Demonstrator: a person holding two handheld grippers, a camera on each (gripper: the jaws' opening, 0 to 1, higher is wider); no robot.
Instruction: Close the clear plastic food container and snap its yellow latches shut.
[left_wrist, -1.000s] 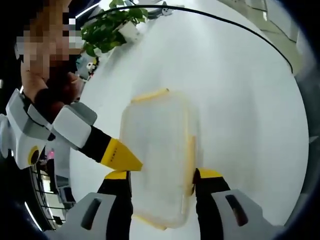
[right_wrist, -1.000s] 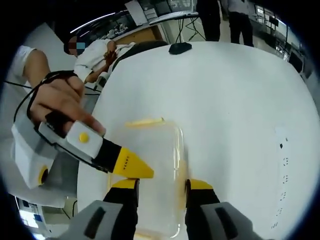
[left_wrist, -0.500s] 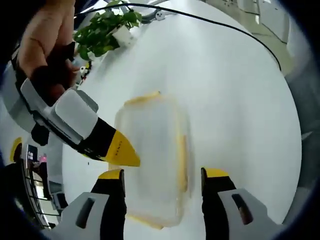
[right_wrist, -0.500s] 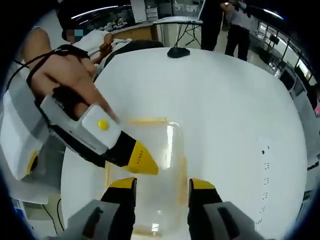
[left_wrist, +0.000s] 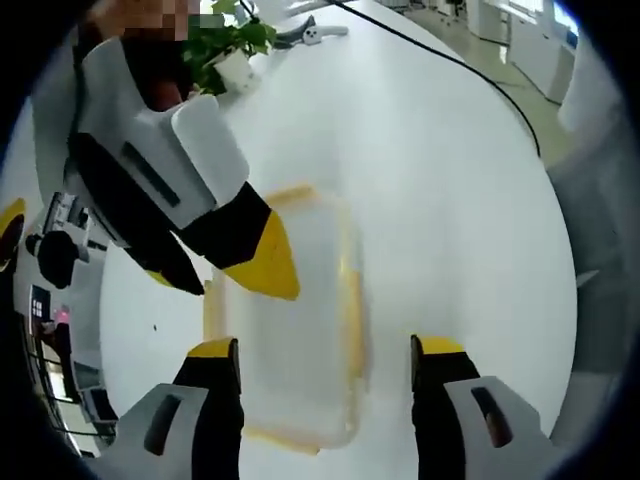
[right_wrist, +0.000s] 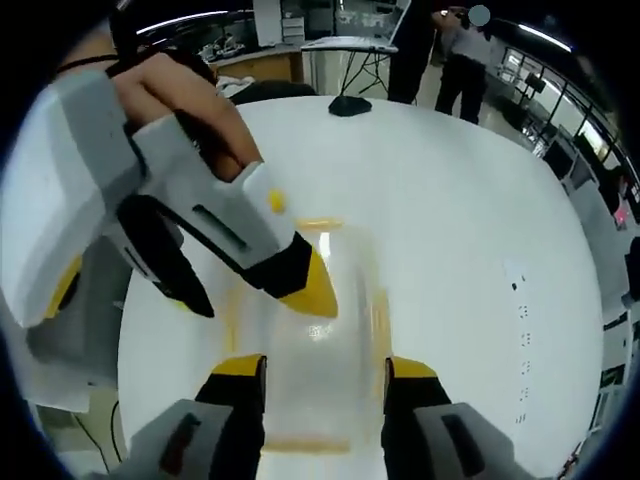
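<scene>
The clear plastic food container (left_wrist: 300, 340) lies flat on the white table (left_wrist: 470, 200), blurred, with yellow latches (left_wrist: 350, 305) along its edges. My left gripper (left_wrist: 325, 350) hovers over its near end, open, jaws wider than the box. From the upper left the right gripper's yellow fingertip (left_wrist: 265, 255) points down at the container's top. In the right gripper view the container (right_wrist: 320, 380) sits between and beyond my right gripper (right_wrist: 325, 368), which is open. There the left gripper's yellow fingertip (right_wrist: 310, 285) hangs over the container's far left part. I cannot tell whether either tip touches it.
A potted plant (left_wrist: 225, 45) and a black cable (left_wrist: 450, 60) lie at the table's far side. A black object (right_wrist: 350, 103) sits near the far edge, people (right_wrist: 450, 50) stand behind, and a white power strip (right_wrist: 520, 320) lies to the right. A hand (right_wrist: 190, 90) holds the other gripper.
Each gripper now looms larger in the other's view, with its yellow tip further in over the container. The left jaws have spread wider. The container still lies in the same place.
</scene>
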